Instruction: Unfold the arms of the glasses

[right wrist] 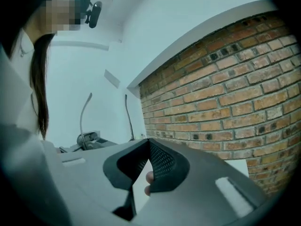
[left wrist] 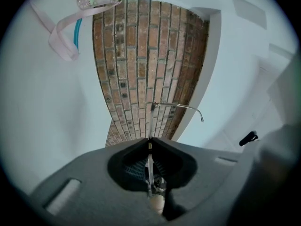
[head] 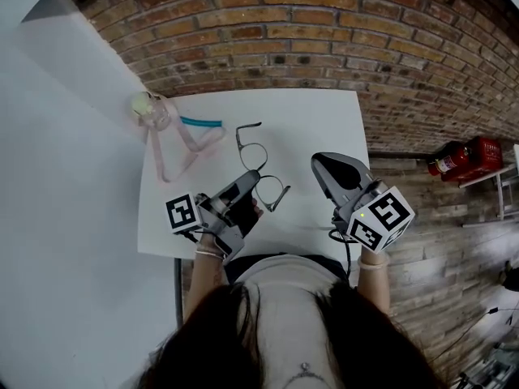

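**Left gripper is clamping the glasses over the white table**

The left gripper is squeezing its jaws together on the thin wire frame of the glasses. In the left gripper view the frame is running edge-on up through the closed jaws. One arm of the glasses is sticking out sideways above them, its curved tip pointing down to the right. From the head view, the glasses are sitting near the middle of the table, with one round lens beyond the jaws and the other on the near side. Whether the frame is touching the tabletop cannot be told.

The right gripper is hovering just to the right of the glasses, apart from them. In its own view the jaw tips are meeting with nothing between them.

A pink strap is lying looped at the table's far left corner, beside a small clear bottle and a teal strip. A brick wall is standing behind the table.
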`<state>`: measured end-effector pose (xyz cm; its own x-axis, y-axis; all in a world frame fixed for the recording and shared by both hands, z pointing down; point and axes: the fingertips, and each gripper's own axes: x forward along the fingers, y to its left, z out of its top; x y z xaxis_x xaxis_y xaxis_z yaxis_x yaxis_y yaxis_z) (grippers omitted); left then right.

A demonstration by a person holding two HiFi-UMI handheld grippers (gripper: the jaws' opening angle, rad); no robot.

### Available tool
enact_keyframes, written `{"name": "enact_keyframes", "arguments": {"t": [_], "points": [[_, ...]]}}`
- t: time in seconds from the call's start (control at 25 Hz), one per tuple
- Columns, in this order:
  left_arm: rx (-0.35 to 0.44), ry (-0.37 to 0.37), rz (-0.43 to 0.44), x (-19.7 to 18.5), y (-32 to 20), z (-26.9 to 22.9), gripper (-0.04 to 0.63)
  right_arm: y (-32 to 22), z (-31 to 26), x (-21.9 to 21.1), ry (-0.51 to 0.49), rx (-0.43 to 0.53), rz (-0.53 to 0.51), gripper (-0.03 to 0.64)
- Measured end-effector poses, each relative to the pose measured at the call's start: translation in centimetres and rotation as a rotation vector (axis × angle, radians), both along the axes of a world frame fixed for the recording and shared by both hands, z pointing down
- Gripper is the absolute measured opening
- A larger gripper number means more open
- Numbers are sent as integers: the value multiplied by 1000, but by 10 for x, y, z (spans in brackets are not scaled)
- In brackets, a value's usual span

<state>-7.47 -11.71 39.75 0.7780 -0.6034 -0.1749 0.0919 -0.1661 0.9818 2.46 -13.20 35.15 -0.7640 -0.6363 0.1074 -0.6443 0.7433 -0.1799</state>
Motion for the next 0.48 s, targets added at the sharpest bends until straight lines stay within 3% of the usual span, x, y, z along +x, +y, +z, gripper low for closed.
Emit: {"name": "enact_keyframes", "arguments": {"t": [0.24, 0.48], "points": [[-8, -3, 17, 2, 5, 4, 25, -14, 28, 12, 98, -36, 127, 7], [-5, 1, 5, 0, 5, 2, 25, -14, 41, 8, 169, -31, 141, 6]]}}
